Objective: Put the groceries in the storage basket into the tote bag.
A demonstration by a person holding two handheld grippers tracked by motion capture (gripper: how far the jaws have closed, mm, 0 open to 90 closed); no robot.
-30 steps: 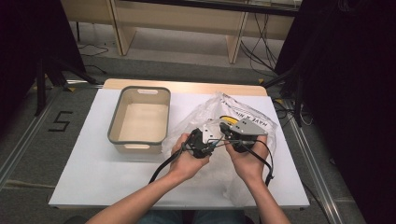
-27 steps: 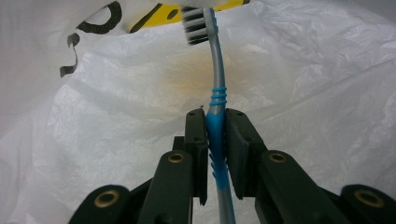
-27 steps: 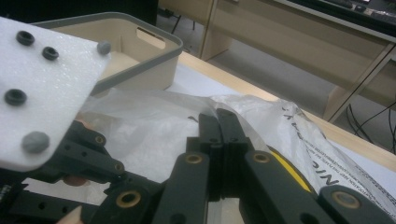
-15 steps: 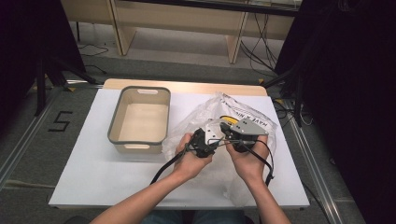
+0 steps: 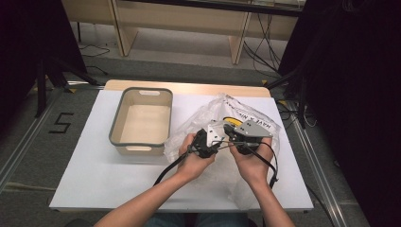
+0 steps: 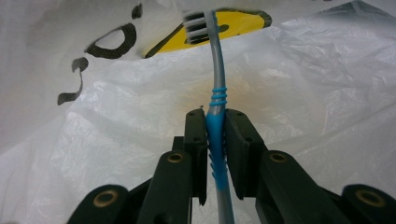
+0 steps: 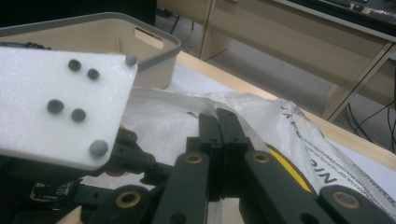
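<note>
A crumpled clear plastic bag with black lettering and a yellow print lies on the white table, right of centre. My left gripper is shut on the blue-and-grey handle of a toothbrush, whose bristles point away towards the yellow print. In the high view the left gripper sits just left of my right gripper, both over the bag's near side. The right gripper has its jaws pressed together on a fold of the bag.
A beige bin with a grey rim stands empty left of the bag and is seen again as the bin behind the left gripper's white plate. Bare table lies in front of the bin. Wooden shelving stands beyond the far edge.
Both hands have stayed close together over the bag. The left gripper has edged slightly to the right, towards the right gripper.
</note>
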